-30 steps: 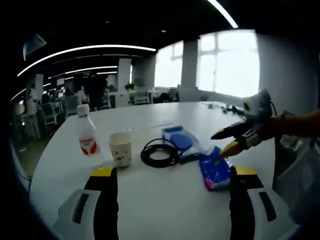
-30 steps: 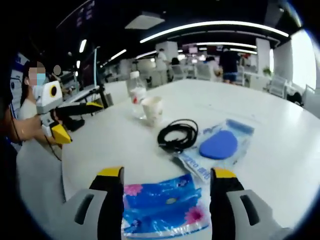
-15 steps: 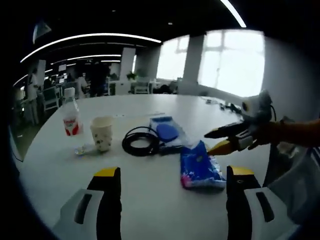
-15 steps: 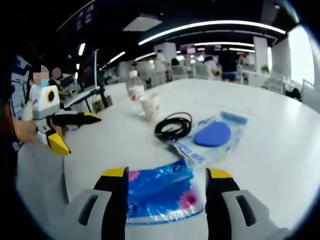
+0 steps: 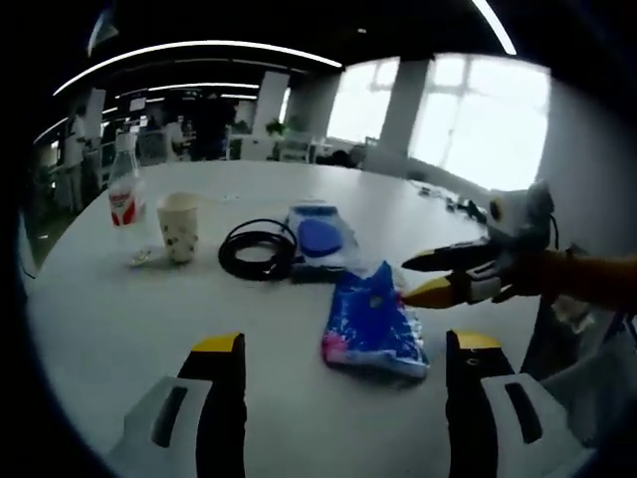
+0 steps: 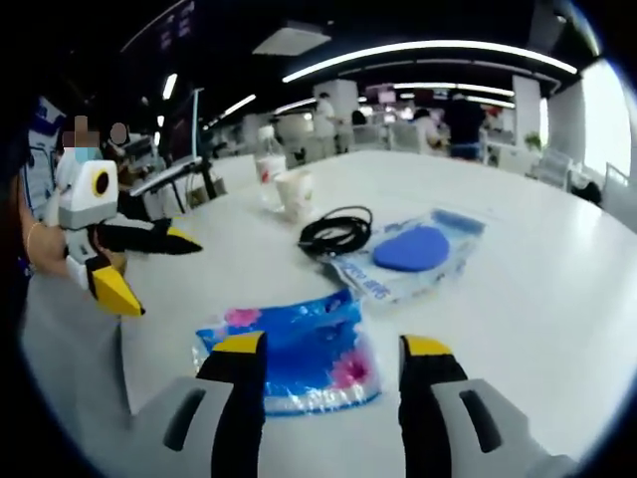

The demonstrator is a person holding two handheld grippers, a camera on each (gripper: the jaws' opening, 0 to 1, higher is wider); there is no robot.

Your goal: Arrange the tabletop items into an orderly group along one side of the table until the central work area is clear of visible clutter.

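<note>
A blue flowered packet [image 5: 373,324] lies flat on the white table [image 5: 119,319], just ahead of my open left gripper [image 5: 343,344]. My right gripper [image 5: 404,281] comes in from the right with its jaws apart, its tips at the packet's far edge. In the right gripper view the packet [image 6: 299,344] lies between and just beyond my open right gripper [image 6: 328,349], reaching past its left jaw. The left gripper [image 6: 164,277] hangs open at the left, above the table edge. Behind lie a coiled black cable [image 6: 333,231], a blue pad in a clear bag [image 6: 413,254], a paper cup [image 6: 296,194] and a water bottle [image 6: 266,169].
The cable [image 5: 257,252], bagged pad [image 5: 318,237], cup [image 5: 179,226] and bottle [image 5: 123,194] stand in a loose row across the table's middle. A small clear wrapper [image 5: 139,259] lies beside the cup. Office desks and people stand far behind.
Both views have swung, so the items sit further left. The right gripper has drawn closer over the packet, which now lies more toward its left jaw. Nothing has been gripped.
</note>
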